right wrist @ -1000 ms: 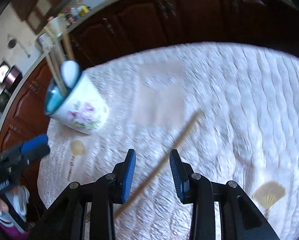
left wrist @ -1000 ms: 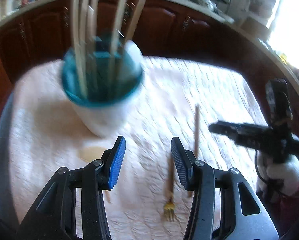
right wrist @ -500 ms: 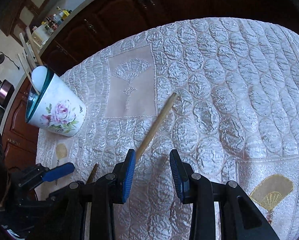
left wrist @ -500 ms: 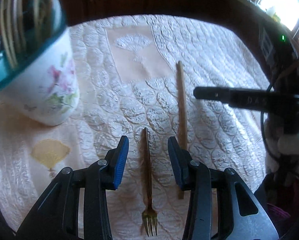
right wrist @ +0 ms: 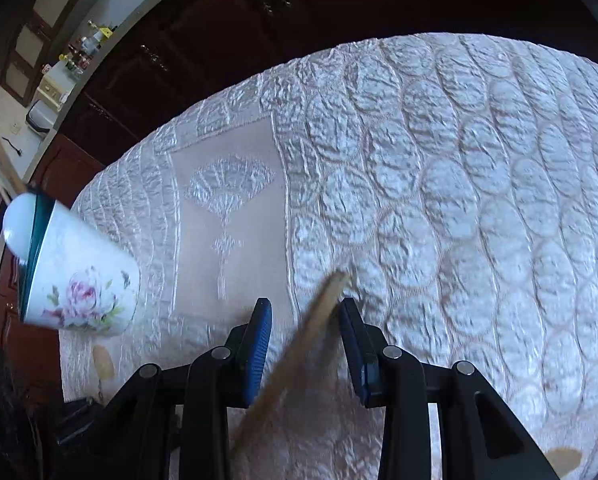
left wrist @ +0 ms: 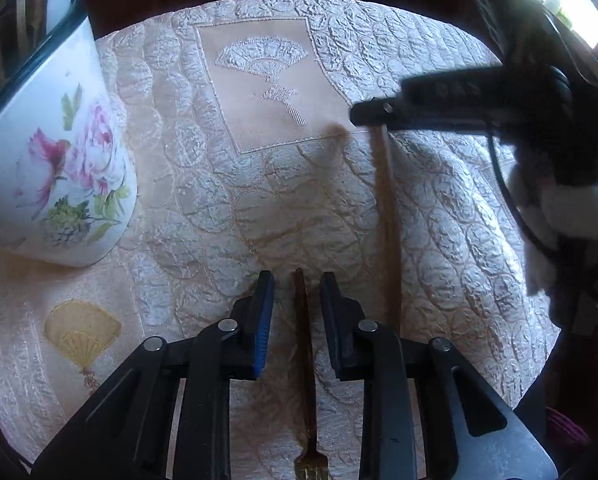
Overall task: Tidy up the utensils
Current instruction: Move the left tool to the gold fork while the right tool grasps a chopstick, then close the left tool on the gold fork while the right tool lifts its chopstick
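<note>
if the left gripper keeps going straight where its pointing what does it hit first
Most likely the fork lying lengthwise between the open jaws of the left gripper, then the quilted tablecloth underneath. Depth is hard to judge in the fisheye view.

Left gripper (left wrist: 297, 312): black plastic arms, blue ribbed pads on the inner faces, a round silver screw on each link. Right gripper (right wrist: 305, 320): same build, black frame, blue pads, silver screws. In the left view's upper right, the right gripper's side is black with faint embossed lettering, a black cable running down from it, a green LED above. The hand (left wrist: 571, 216) wears a white glove.
</note>
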### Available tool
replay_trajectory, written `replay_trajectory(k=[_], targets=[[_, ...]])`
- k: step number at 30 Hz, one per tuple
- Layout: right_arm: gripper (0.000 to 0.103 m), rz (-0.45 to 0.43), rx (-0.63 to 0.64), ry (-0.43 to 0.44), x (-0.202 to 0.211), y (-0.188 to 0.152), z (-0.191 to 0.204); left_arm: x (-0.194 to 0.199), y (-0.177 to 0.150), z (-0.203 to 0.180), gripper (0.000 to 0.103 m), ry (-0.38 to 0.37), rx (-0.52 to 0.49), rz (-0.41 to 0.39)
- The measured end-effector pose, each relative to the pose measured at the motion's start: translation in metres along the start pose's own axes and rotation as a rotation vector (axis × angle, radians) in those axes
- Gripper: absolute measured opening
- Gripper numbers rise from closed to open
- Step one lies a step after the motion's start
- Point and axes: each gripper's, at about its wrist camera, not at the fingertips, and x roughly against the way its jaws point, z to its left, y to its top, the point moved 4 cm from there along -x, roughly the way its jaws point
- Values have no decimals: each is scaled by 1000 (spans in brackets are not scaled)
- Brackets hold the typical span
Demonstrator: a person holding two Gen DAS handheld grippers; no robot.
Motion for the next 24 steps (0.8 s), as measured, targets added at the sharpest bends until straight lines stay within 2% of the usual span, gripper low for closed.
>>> replay_trajectory(k=[1, 3, 6, 11, 24], targets=[[33, -2, 9, -5, -2, 3, 3, 0, 0, 1, 16, 5, -2, -2], [22, -5, 60, -26, -5, 5, 11, 0, -2, 2, 12, 13, -10, -8], [16, -2, 144, -51, -8, 2, 25, 4, -5, 7, 6, 5, 0, -11], [8, -20, 193, -34, 3, -13, 41, 15, -11, 21, 5, -49, 64, -23], [8, -128, 220, 118, 93, -31, 53, 103, -16, 48, 5, -101, 166, -194]])
